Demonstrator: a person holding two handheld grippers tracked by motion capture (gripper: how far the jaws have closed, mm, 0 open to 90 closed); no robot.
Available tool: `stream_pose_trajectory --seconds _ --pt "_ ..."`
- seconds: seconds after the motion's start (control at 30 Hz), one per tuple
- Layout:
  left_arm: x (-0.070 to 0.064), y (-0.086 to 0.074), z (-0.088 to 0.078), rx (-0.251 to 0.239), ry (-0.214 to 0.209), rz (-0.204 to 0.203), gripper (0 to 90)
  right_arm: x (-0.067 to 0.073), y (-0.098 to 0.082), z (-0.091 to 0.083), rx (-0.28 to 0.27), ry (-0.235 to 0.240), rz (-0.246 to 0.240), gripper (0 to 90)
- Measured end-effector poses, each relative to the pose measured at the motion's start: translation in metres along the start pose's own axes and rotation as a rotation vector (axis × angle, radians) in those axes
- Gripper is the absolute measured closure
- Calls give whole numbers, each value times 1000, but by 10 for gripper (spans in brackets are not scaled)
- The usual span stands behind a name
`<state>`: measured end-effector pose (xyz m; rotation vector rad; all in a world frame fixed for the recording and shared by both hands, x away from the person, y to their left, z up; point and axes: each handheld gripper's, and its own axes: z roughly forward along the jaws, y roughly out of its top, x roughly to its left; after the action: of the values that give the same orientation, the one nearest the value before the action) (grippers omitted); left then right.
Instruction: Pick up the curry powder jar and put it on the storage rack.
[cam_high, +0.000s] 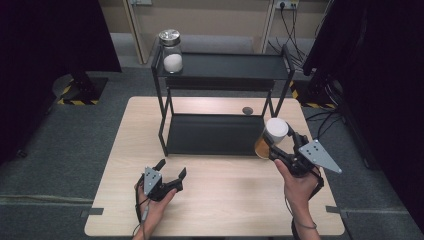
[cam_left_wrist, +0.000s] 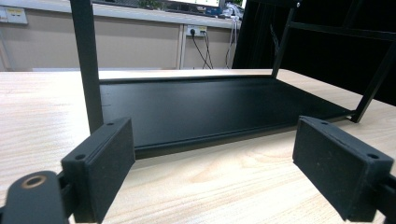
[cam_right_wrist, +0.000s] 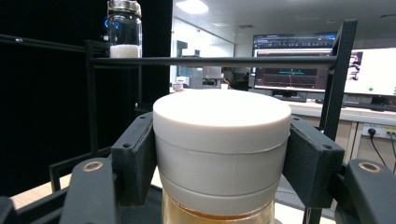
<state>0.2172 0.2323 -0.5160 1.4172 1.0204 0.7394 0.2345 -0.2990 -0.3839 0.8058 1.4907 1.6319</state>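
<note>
- Holding a jar (cam_high: 270, 136) in the right claw (cam_high: 278, 145), at the right front corner of the black rack (cam_high: 223, 75), just beside the rack's lower shelf (cam_high: 212, 134).
- Squeezing the jar's wide white lid (cam_right_wrist: 222, 140) from both sides with the two black jaws, seen close in the right gripper view.
- Showing a clear body with amber-orange content (cam_right_wrist: 219, 217) just under the white lid; lid looking smooth, round and matte, with a fine seam line running around it.
- Tilting the jar a little in the high view, lid up and toward the rack, above the desk (cam_high: 125, 165); cannot tell if its base is touching anything.
- Resting the left claw (cam_high: 172, 169) low at the front of the desk, left of centre, jaws spread wide apart and gripping nothing.
- Facing the lower shelf in the left gripper view, with bare wood between the two pads (cam_left_wrist: 109, 163).
- Standing at the left end of the rack's top shelf: a second glass jar (cam_high: 171, 51) with a metal lid and white powder in the bottom part.
- Lying on the desk behind the rack: a small dark round thing (cam_high: 247, 110), too small to tell.
</note>
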Motion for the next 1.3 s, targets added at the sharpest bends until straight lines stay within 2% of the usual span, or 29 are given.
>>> stream_pose_trajectory --seconds 0.63,1.3 --pt "0 0 0 2 2 2 125 -3 23 12 -47 -19 -18 340" --pt "-1 1 0 5 3 10 125 -10 40 24 -83 -37 -11 340"
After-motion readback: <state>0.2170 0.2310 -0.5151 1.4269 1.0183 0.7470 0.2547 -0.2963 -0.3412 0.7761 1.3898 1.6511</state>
